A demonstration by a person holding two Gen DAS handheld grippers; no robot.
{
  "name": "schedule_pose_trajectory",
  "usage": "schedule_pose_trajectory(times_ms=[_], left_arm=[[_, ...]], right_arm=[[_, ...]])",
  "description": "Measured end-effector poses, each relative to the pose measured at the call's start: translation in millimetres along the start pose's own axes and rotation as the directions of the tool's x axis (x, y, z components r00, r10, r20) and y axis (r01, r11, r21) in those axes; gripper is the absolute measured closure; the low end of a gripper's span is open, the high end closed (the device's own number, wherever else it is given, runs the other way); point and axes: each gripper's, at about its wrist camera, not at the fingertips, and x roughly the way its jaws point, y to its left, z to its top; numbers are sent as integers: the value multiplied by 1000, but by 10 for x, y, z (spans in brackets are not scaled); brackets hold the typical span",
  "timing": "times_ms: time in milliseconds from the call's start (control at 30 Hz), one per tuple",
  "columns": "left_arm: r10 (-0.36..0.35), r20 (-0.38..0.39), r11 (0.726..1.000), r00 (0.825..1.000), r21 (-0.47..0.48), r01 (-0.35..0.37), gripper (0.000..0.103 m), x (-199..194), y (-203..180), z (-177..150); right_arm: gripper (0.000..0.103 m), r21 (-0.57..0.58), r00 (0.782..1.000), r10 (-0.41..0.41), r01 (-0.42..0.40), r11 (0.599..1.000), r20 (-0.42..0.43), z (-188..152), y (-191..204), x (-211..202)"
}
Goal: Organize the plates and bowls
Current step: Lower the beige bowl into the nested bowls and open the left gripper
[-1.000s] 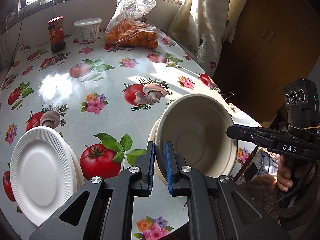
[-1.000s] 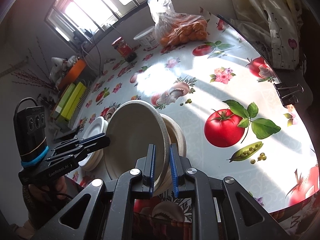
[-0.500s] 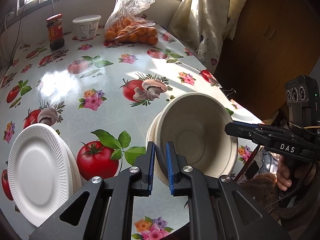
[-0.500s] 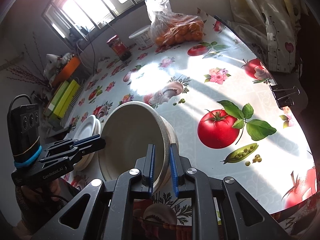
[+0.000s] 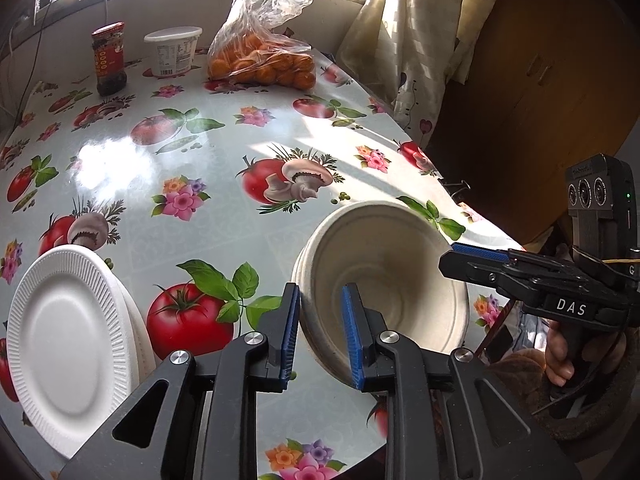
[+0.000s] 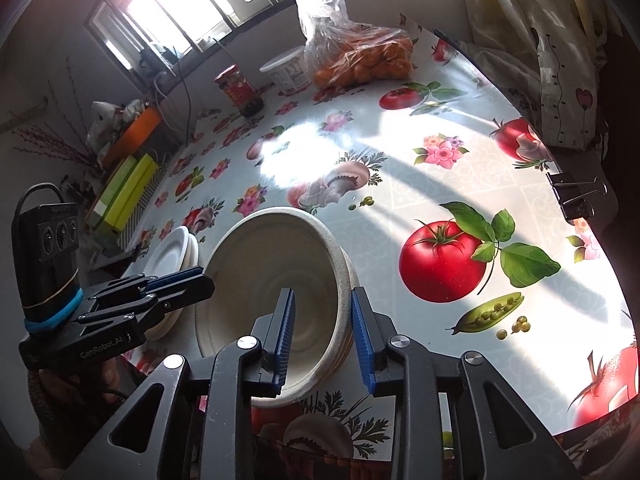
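Bowls point(image 5: 384, 284), nested and tilted between both opening tools, left point(image 5: 320, 336) and right point(image 6: 322, 336), pads narrowly clear of the rim, could slide off the near counter point(image 5: 248, 216) edge.

The table point(image 5: 224, 168) wears a glossy pale blue-grey cloth printed with red tomatoes, green leaves, mushrooms, pea pods and pink flowers. On it sit off-white bowls point(image 5: 384, 280), ribbed white plates point(image 5: 68, 344), a clear bag of orange fruit point(image 5: 264, 60), a white tub point(image 5: 173, 52) and a red-labelled dark jar point(image 5: 109, 58). Each black hand-held gripper has blue ridged pads point(image 6: 286, 336), and the cream curtain point(image 5: 416, 40) carries small red hearts.
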Motion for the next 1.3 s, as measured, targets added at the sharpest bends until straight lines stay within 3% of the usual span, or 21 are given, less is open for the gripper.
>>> schedule_pose_trajectory(times_ms=[100,567,767,1033,1133,1300], left_arm=[[-4,6,1000,1000,-10,4,73,3,15,4],[7,56,999,998,-44,-5,73,-58,53,-62],[68,117,997,991,-38,-64,73,-156,27,-119],[82,156,995,984,-71,-71,73,-204,56,-186],[114,168,993,979,-56,-106,73,-215,11,-231],[84,168,996,982,-54,-76,73,-204,-28,-282]], right_arm=[[65,1,1000,5,-5,1000,0,1,-6,-4],[62,7,999,0,0,1000,34,-25,-55,-37],[58,6,997,4,-5,1000,78,-81,-77,-113],[56,40,995,8,-12,999,102,-122,-162,-127],[56,34,994,3,-7,999,112,-151,-156,-133],[56,33,994,27,-31,999,106,-211,-142,-102]])
